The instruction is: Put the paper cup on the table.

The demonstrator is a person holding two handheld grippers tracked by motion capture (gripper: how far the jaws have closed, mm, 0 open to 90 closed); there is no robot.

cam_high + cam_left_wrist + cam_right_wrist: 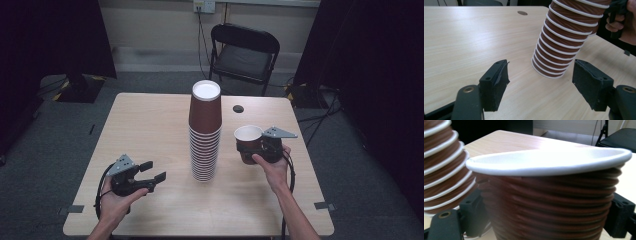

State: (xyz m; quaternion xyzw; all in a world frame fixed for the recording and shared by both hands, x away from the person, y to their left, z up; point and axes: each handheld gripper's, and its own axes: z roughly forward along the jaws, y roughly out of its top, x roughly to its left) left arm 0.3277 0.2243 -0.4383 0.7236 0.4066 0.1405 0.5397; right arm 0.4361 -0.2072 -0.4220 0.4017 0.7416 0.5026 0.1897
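A tall stack of brown ribbed paper cups (205,135) stands rims down at the middle of the wooden table (150,125). My right gripper (248,149) is just right of the stack, shut on a single brown cup (249,142) that it holds upright with its white mouth up, slightly above the table. In the right gripper view the held cup (549,200) sits between the jaws of the right gripper (545,217), with the stack (441,170) at the left. My left gripper (153,170) is open near the front left, and the stack (566,37) stands beyond the empty left gripper (542,83).
A small dark round hole (238,108) sits in the tabletop behind the held cup. Behind the table's far edge stands a black folding chair (245,50). Dark curtains hang on both sides. Bare wood lies left of the stack.
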